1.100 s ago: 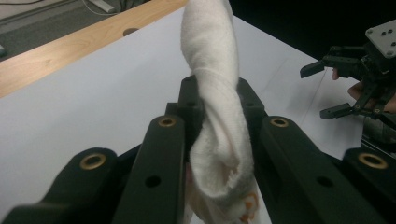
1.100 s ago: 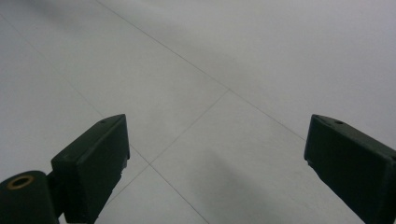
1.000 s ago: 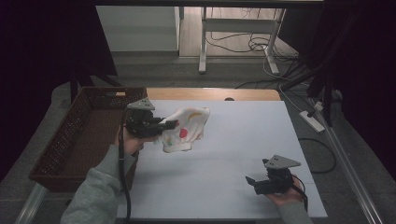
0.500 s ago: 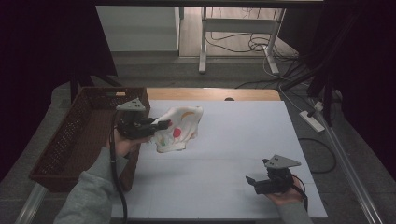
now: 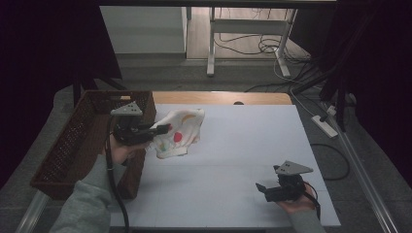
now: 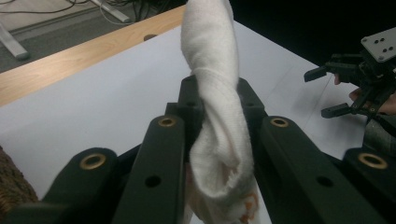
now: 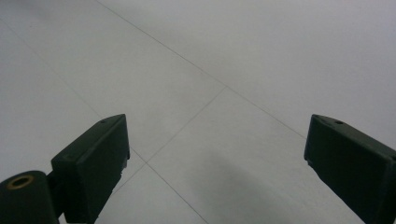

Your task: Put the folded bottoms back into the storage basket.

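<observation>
Beside basket [image 5: 73,141], left gripper [image 5: 163,129] level, clamping cloth [image 5: 180,133].

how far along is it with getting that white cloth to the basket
Done: the left gripper is shut on the white cloth with coloured spots, lifted off the white table. In hand: the cloth hangs beside the brown wicker basket, near its right rim, not yet over it. Left, probably: carry it over the basket and let go. The right gripper rests open and empty near the table's front edge.
</observation>
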The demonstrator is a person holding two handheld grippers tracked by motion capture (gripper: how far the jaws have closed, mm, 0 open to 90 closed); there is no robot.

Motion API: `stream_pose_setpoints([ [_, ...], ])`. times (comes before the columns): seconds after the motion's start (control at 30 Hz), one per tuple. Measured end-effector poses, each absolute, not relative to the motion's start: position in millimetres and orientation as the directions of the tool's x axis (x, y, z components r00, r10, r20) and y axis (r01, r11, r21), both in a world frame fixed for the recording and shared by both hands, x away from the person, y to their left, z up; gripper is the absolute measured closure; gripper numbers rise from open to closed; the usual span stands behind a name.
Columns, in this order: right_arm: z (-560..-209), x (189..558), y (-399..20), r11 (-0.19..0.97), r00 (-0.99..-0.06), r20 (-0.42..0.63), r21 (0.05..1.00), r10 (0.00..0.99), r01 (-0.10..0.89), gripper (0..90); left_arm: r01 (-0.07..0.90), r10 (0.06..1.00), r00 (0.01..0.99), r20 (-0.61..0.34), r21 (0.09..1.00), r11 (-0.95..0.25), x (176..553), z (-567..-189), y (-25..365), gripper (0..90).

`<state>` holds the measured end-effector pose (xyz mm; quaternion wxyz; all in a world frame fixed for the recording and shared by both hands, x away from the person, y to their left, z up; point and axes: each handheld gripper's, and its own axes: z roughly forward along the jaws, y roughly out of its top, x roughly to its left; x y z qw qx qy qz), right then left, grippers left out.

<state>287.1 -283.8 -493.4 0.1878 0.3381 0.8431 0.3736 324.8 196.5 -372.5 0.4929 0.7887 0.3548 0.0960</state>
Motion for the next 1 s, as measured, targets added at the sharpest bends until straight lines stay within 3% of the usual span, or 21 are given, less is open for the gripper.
stream_pose_setpoints([
  [1.0,-494.2,287.7,-283.9,0.496,-0.698,-0.067,0.752,0.713,0.434,7.0,0.458,0.702,0.687,-0.188,0.862,-0.217,309.8,-357.7,240.0,77.1],
])
